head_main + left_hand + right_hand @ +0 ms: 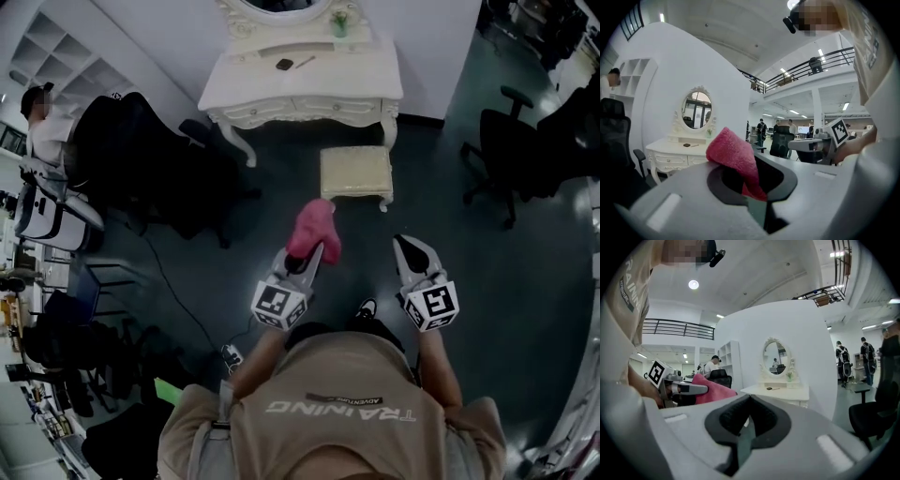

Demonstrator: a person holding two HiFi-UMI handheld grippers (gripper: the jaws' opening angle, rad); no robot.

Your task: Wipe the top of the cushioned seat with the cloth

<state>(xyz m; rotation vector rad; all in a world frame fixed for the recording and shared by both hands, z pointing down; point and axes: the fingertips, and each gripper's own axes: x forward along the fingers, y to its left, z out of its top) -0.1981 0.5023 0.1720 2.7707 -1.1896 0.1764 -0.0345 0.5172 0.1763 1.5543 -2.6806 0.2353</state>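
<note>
A cream cushioned stool stands on the dark floor in front of the white dressing table. My left gripper is shut on a pink cloth, which bunches up above its jaws, short of the stool's near edge. In the left gripper view the pink cloth sits pinched between the closed jaws. My right gripper is held level to the right, shut, with nothing between its jaws; its view shows the left gripper and the pink cloth at the left.
Black office chairs stand at the left and right. A seated person is at the far left by shelves. The dressing table carries an oval mirror and small items. A cable runs across the floor.
</note>
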